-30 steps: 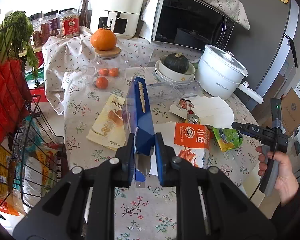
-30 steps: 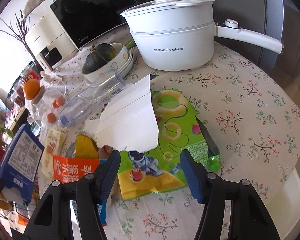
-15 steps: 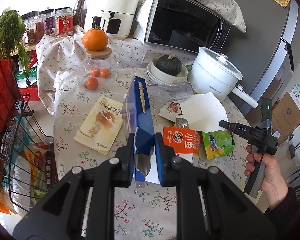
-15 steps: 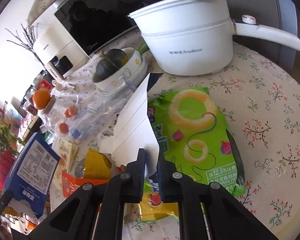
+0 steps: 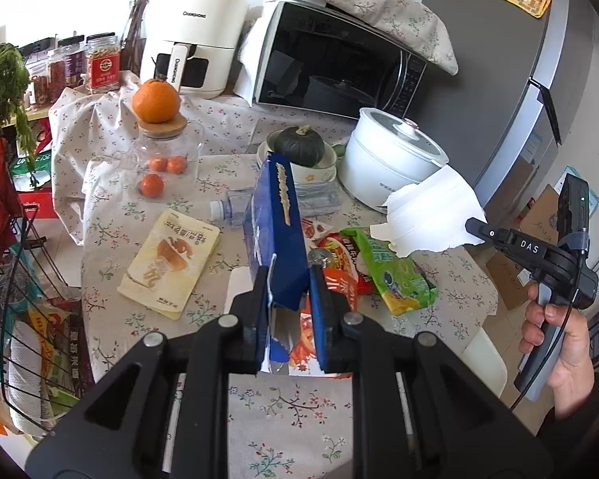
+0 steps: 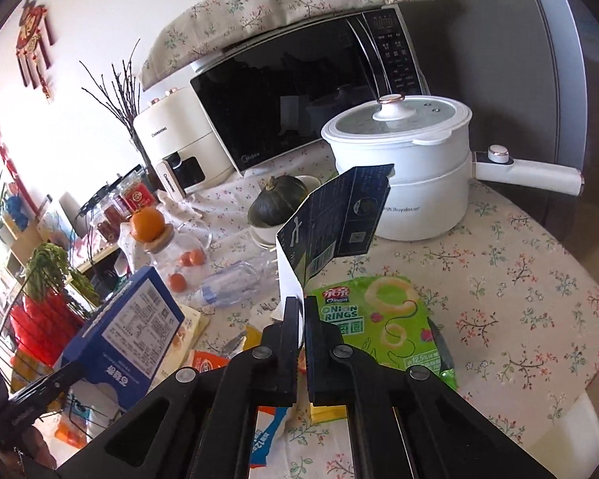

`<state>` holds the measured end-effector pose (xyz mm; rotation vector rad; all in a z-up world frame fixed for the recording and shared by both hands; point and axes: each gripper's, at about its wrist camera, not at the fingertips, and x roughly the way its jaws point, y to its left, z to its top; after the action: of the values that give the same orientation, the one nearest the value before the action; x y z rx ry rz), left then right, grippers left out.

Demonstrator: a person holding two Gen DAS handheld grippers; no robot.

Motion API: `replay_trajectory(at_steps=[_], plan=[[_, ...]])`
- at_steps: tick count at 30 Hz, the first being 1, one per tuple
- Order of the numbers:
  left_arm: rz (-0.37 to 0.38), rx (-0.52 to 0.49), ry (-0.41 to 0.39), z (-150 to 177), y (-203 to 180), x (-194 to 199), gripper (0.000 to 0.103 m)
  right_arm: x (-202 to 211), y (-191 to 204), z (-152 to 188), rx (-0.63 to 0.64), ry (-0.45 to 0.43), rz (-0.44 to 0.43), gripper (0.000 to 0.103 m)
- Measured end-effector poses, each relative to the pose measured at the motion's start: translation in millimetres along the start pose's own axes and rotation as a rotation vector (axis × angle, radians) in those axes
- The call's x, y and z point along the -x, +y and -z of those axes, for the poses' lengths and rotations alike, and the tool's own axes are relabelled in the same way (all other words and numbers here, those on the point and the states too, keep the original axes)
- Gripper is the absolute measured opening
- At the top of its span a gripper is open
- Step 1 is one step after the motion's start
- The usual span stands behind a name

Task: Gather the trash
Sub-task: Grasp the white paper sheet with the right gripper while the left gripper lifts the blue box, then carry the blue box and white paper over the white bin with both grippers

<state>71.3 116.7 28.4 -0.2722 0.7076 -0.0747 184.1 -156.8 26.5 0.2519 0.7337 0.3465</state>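
My left gripper [image 5: 288,299] is shut on the lower end of a tall blue carton [image 5: 277,223], which stands up out of the jaws above the flowered table [image 5: 147,199]. My right gripper [image 6: 302,319] is shut on the edge of a flattened card, white on one side and dark blue on the other [image 6: 339,215], held up off the table. In the left wrist view that white card [image 5: 431,211] hangs from the right gripper [image 5: 474,225], which a hand holds at the right. A green onion-ring bag [image 6: 379,319], an orange packet [image 5: 341,283], a cream snack packet [image 5: 171,255] and a crushed clear bottle [image 5: 235,209] lie on the table.
A white lidded pot [image 6: 403,167] with a long handle stands behind the trash, next to a bowl holding a dark squash [image 5: 299,145]. A microwave [image 5: 339,64] and air fryer [image 5: 195,36] line the back. A glass jar topped by an orange [image 5: 155,99] stands left. A wire rack [image 5: 16,279] flanks the table.
The right gripper's jaws closed on the white card's edge, then lifted it off the green bag and up above the table. The left gripper kept its grip on the blue carton and drew back slightly.
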Motion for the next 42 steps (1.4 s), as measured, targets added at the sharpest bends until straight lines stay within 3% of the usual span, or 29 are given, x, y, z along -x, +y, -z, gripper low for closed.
replay_trajectory(at_steps=[11,27,35,42], plan=[[0.12,-0.132,0.029,15.2,-66.6,-8.2,0.02,68.8,-35.2,24.5,0.007,0.044,0.153,0.003],[0.318,-0.326,0.201,69.2,-171.7,-36.0,0.02,135.6,-138.6,89.7,-0.101,0.154,0.341,0.003],[0.39,-0.399,0.272,95.4,-213.9,-47.9,0.02,151.1,-177.6,127.1,-0.122,0.225,0.401,0.003],[0.448,-0.459,0.31,112.6,-249.9,-53.8,0.02,174.8,-197.2,148.0,-0.139,0.234,0.42,0.003]])
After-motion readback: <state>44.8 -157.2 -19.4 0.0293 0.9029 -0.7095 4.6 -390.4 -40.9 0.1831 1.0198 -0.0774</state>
